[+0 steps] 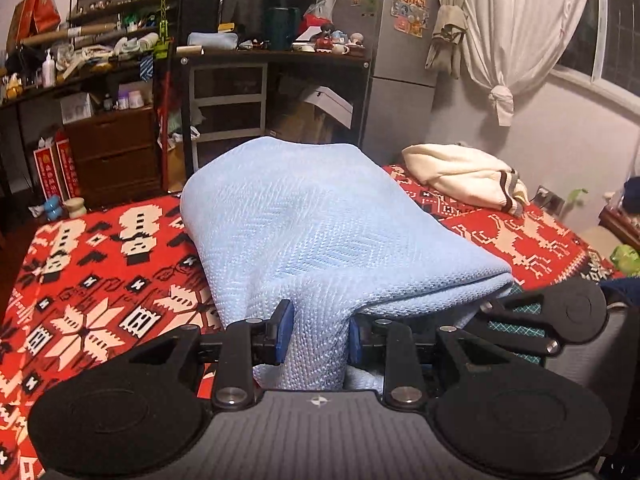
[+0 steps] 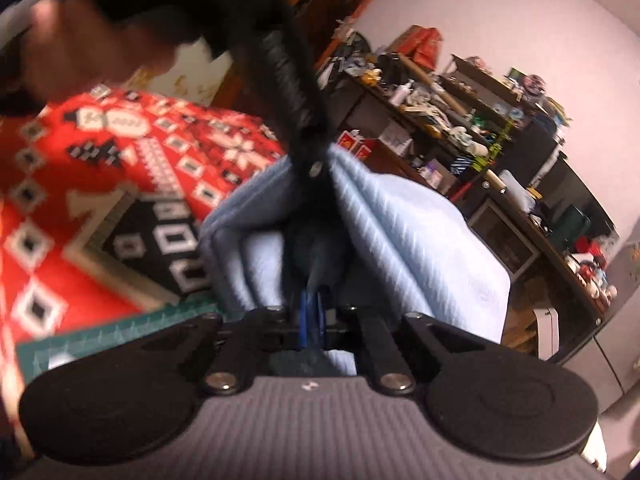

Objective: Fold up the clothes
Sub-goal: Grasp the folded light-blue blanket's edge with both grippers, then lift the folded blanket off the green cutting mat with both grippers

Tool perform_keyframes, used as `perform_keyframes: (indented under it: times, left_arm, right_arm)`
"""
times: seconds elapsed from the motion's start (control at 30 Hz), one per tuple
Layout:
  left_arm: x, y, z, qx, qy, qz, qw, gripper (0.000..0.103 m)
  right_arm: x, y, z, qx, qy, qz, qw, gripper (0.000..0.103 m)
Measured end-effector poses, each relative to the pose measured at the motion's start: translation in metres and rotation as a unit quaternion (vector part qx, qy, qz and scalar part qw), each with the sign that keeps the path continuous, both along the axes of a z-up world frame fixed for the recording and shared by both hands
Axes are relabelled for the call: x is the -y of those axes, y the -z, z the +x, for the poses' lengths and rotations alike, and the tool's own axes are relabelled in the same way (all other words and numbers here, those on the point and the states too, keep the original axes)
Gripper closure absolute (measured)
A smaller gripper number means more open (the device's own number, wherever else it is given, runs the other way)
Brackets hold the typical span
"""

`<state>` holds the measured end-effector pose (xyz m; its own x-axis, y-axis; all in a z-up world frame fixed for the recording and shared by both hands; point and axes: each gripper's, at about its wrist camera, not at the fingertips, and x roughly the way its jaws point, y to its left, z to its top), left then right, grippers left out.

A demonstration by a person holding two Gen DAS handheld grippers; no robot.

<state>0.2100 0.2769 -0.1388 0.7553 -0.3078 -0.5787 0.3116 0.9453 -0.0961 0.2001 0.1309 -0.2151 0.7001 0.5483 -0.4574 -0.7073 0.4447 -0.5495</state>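
A light blue knitted cloth [image 1: 320, 220] lies bunched on the red patterned bedcover [image 1: 100, 280]. My left gripper [image 1: 320, 338] is shut on a thick fold of it, with a blue pad pressed against each side. The right wrist view shows the same cloth [image 2: 420, 232], and the left gripper [image 2: 316, 172] comes down into it from above, held by a person's hand [image 2: 80, 52]. My right gripper [image 2: 312, 314] has its blue pads almost together on a thin edge of the cloth. In the left wrist view the right gripper [image 1: 494, 308] meets the cloth's right edge.
A cream sweater with striped cuffs [image 1: 460, 176] lies at the far right of the bed. A green cutting mat [image 2: 120, 332] sits under the near edge of the cloth. Cluttered desks and shelves [image 1: 200, 60], a grey fridge [image 1: 400, 60] and a white curtain [image 1: 520, 20] stand beyond the bed.
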Motion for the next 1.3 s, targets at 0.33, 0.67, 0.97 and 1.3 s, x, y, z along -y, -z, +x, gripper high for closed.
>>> perform_keyframes:
  times: [0.33,0.67,0.97,1.3]
  left_arm:
    - [-0.003,0.003,-0.002,-0.012,0.01,-0.011,0.9998,0.076]
    - [-0.013,0.028,-0.019,-0.029,0.03,-0.003,0.9991,0.078]
    - [-0.02,0.02,-0.034,-0.023,0.042,0.001,0.9989,0.083]
    - [-0.001,-0.019,-0.017,0.046,0.087,-0.017,0.995,0.084]
  right_arm:
    - [0.001,-0.014,0.006,-0.04,0.018,0.063,0.997,0.092]
    - [0.023,-0.024,0.007,-0.112,0.035,0.139,0.983,0.094]
    - [-0.005,0.0,0.005,-0.136,0.054,0.125,0.981,0.101]
    - [0.104,-0.058,0.011,-0.193,0.066,0.24,0.949,0.1]
